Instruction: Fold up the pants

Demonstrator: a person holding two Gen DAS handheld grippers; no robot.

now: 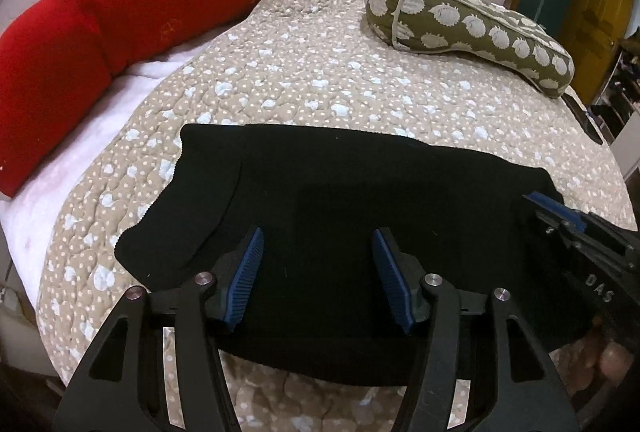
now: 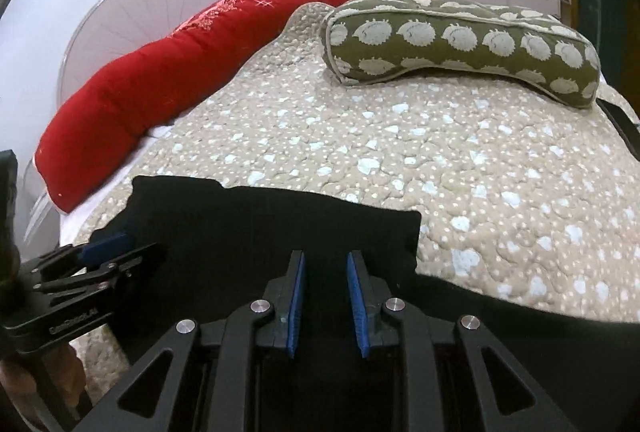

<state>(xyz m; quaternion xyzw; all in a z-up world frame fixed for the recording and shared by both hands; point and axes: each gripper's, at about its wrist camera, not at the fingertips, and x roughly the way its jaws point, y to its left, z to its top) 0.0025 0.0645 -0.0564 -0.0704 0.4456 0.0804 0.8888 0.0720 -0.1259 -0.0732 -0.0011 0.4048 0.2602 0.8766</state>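
**Black pants half-folded, both grippers poised over the cloth**

Black, soft knit pants lie flat on the beige quilted bedspread with pale blue patches, near its front edge, already gathered into a broad, roughly rectangular bundle. One looser flap sticks out toward the left corner, with a wavy hem showing in the left wrist view.

The left gripper hovers low over the middle of the bundle, its blue ribbed pads spread wide and holding nothing. The right gripper sits over the right part of the cloth, its jaws parted by a narrower gap and likewise empty; whether either tool touches the fabric cannot be told.

Judged from this, the next fold wants a pinch on a near edge at two well-separated points, taking all layers at once so the bundle does not slide apart. Lifting both corners evenly and laying them toward the far edge should keep the fold square. The stray left flap is best tucked in first, or it will poke out.

Beyond the pants rest a long olive bolster printed with pale hedgehogs and a red padded quilt roll, both well apart from the work.
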